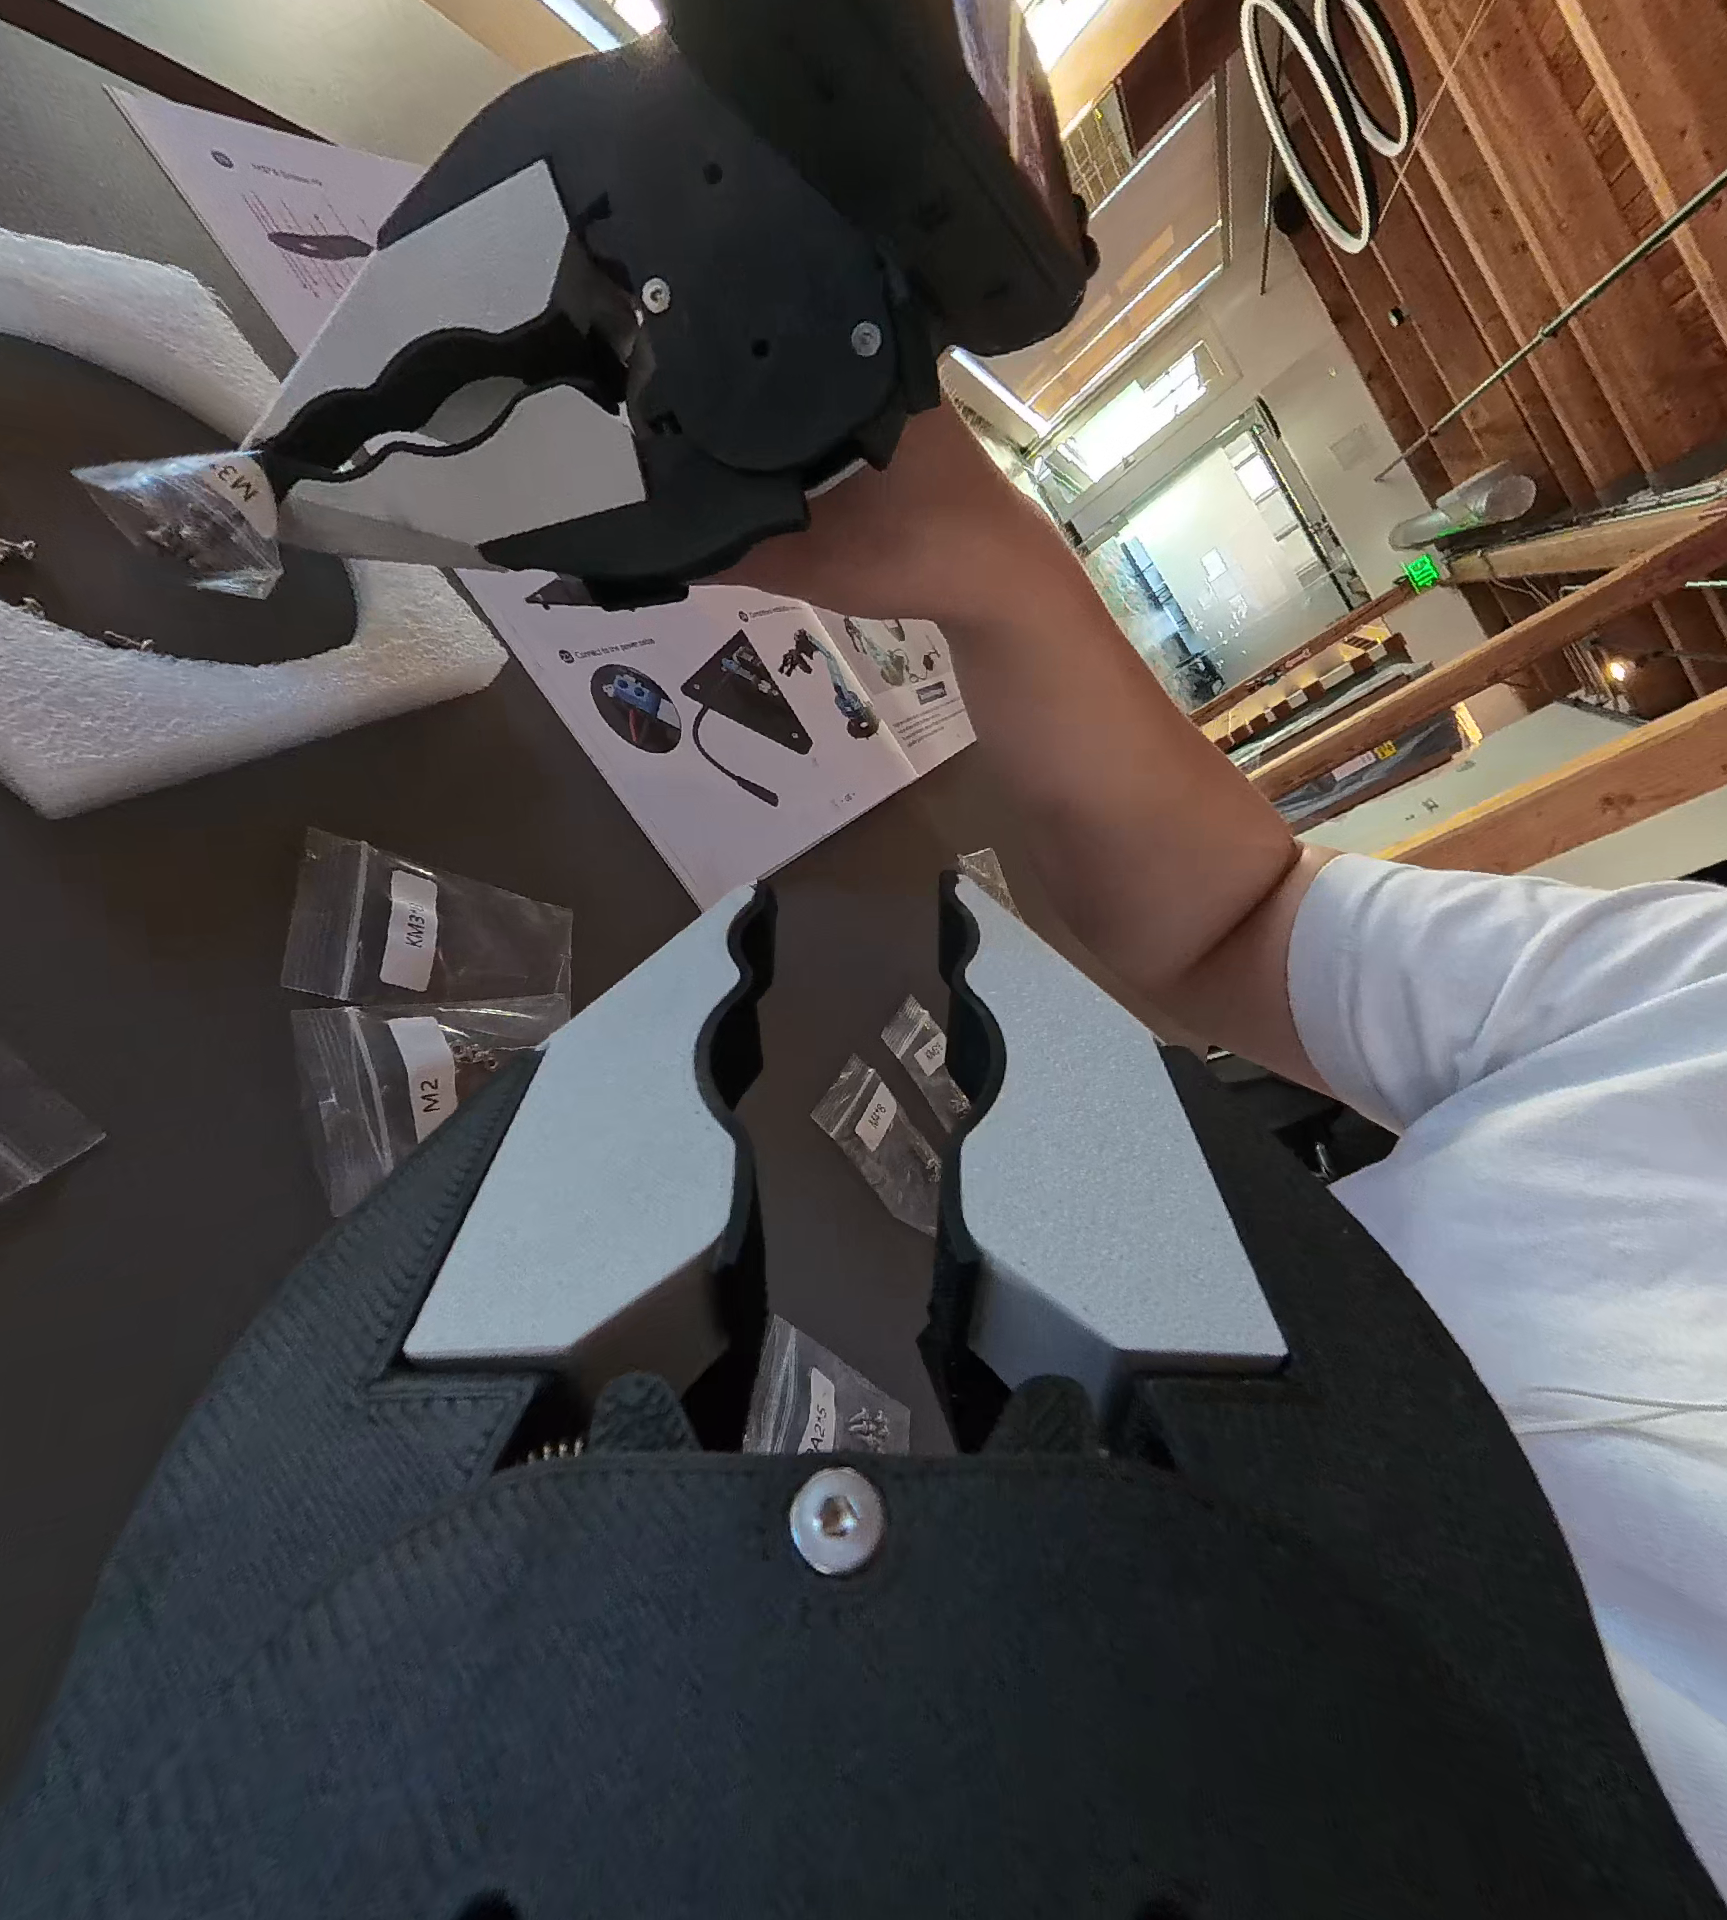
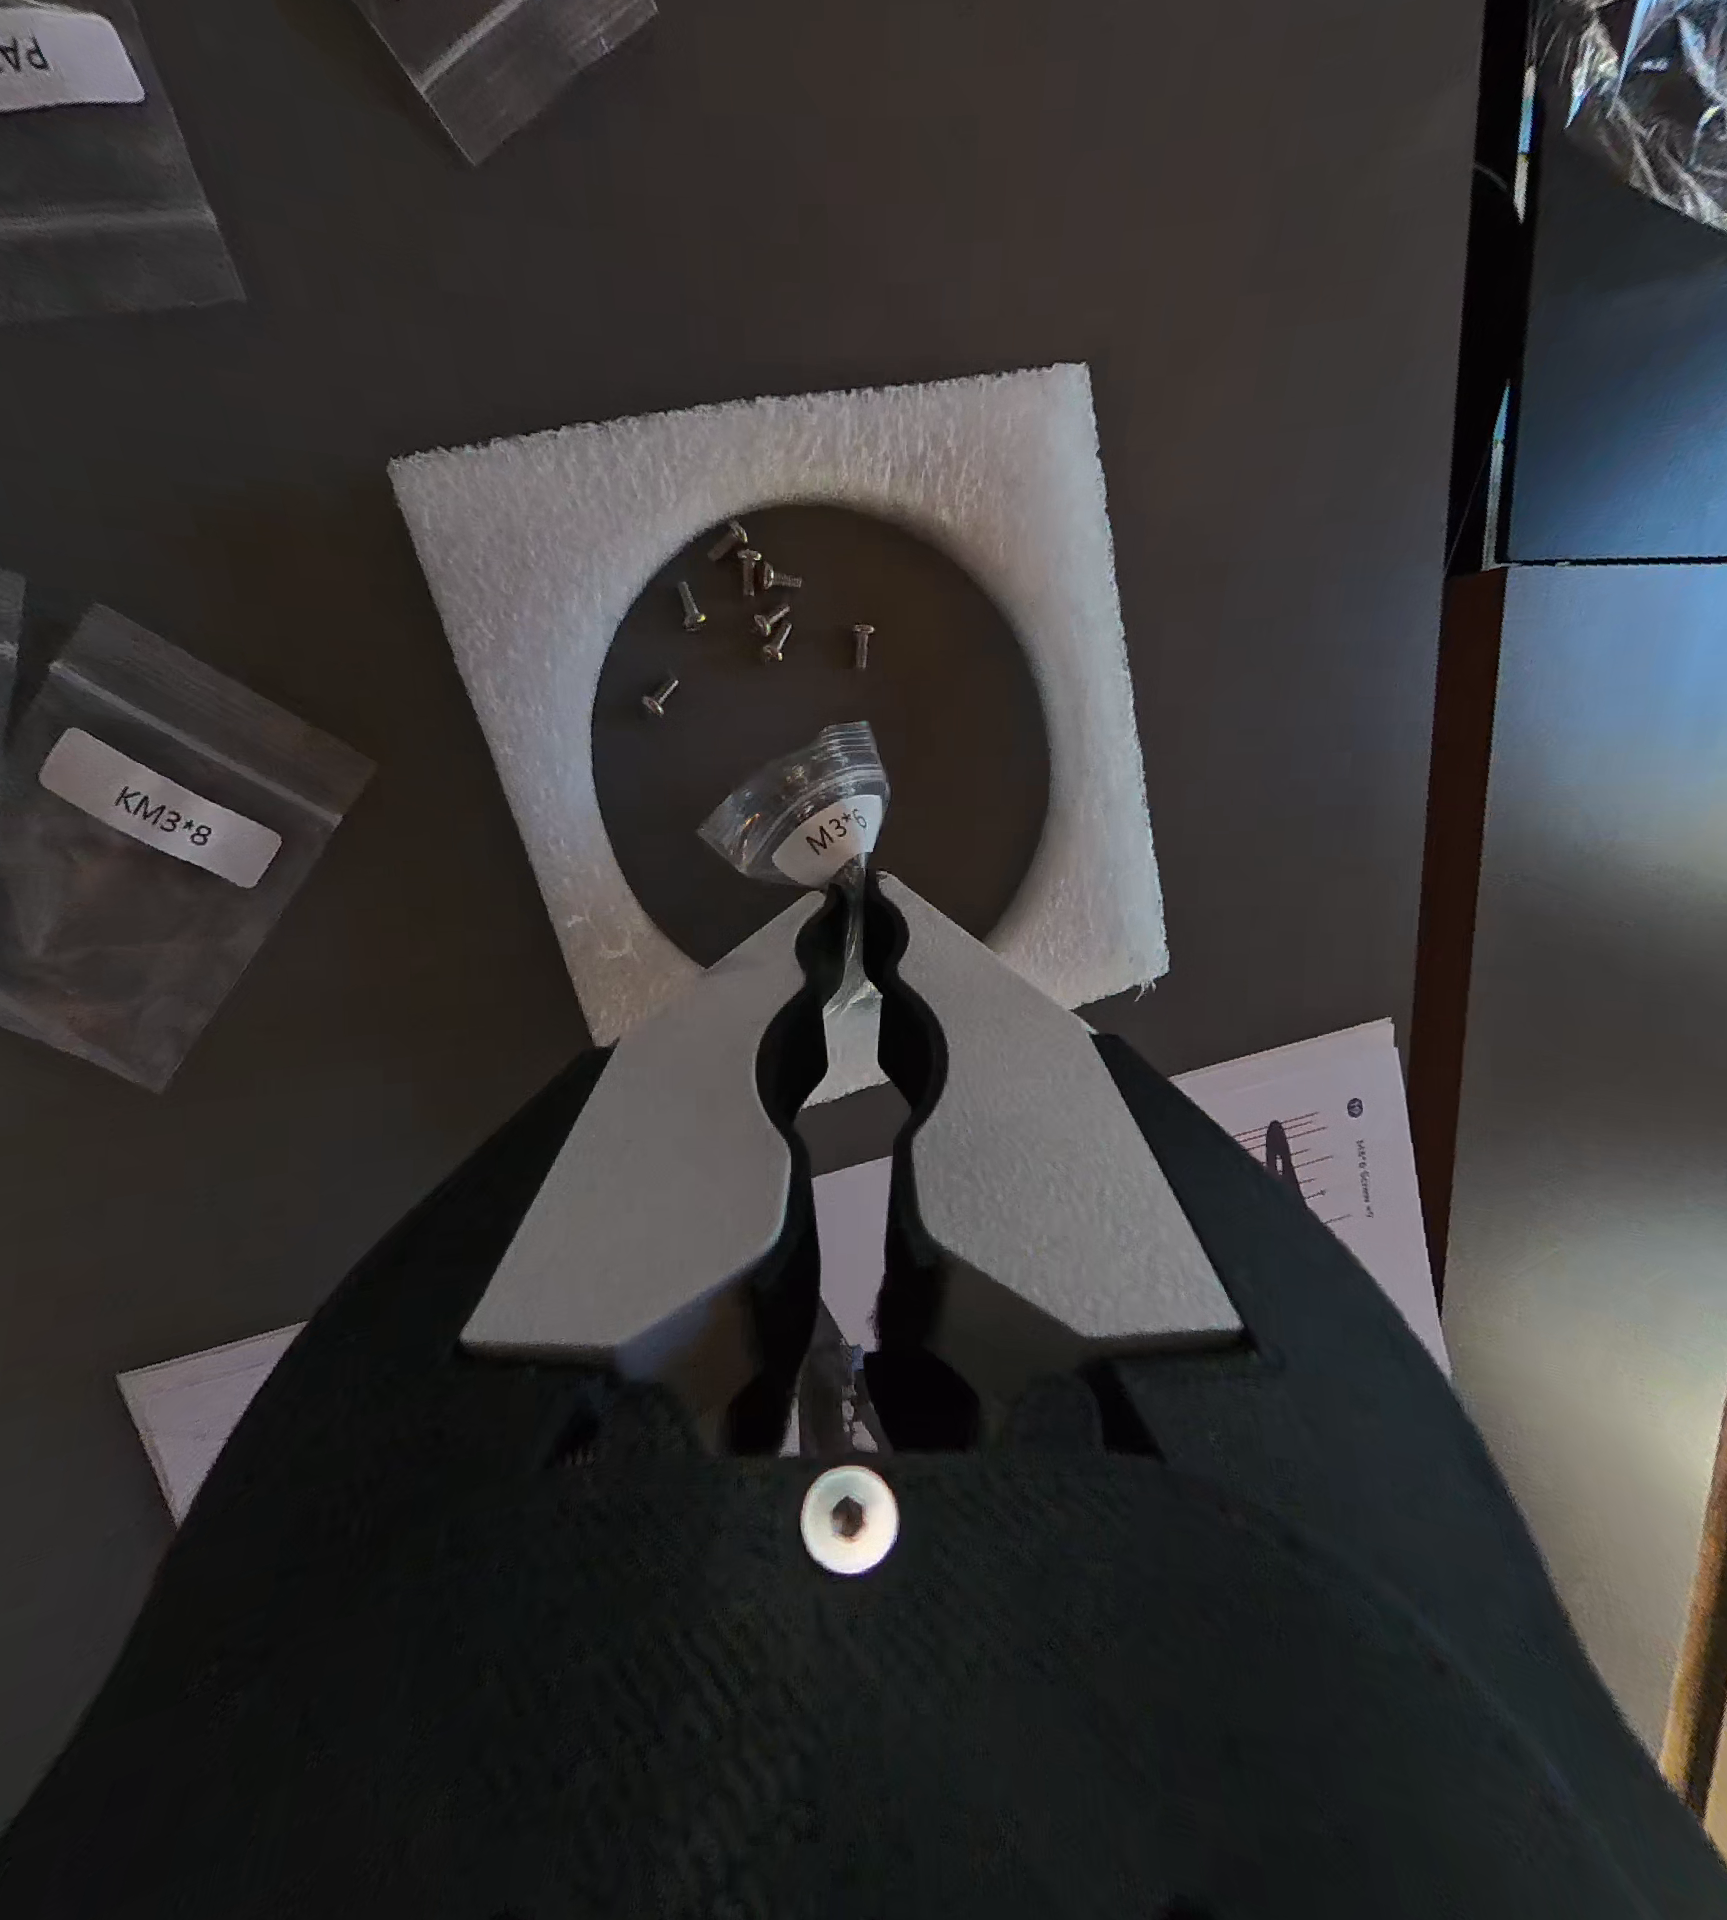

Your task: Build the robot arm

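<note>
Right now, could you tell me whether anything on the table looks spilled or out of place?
Yes. Loose screws lie scattered on the dark table inside the round cutout of the white foam square. Above them the right gripper pinches a small clear bag by one end, mouth downward.

White foam pad (image 2: 526,540), silver screws (image 2: 765,608), clear bag (image 2: 807,805), dark table (image 2: 1150,260)

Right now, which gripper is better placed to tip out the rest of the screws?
Right. The right gripper is shut on the small clear bag, held over the foam ring where loose screws lie. The left gripper is open, empty.
</note>
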`<state>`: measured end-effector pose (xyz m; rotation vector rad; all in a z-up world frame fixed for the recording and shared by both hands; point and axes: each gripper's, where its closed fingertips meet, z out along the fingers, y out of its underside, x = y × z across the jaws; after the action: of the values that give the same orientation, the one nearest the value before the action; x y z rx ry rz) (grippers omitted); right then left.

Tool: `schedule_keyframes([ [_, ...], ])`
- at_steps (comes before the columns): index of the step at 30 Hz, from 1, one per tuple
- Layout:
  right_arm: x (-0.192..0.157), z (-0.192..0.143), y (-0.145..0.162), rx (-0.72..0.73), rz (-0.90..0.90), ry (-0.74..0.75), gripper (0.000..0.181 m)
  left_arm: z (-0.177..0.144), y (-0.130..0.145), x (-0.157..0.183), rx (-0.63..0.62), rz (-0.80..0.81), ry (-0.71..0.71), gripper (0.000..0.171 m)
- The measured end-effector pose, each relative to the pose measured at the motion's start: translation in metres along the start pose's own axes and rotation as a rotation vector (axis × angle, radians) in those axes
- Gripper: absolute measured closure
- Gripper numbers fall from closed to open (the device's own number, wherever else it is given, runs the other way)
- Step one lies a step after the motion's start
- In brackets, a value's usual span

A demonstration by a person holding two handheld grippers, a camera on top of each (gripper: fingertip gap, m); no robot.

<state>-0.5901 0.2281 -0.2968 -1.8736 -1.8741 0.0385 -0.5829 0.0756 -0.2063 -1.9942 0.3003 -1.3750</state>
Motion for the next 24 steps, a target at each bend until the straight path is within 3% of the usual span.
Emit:
schedule_keyframes([
  [24, 0.0036, 0.0020, -0.0005, -0.031, -0.021, 0.020, 0.180, 0.0007, 0.0008, 0.0018, -0.004, 0.002, 0.006, 0.142],
])
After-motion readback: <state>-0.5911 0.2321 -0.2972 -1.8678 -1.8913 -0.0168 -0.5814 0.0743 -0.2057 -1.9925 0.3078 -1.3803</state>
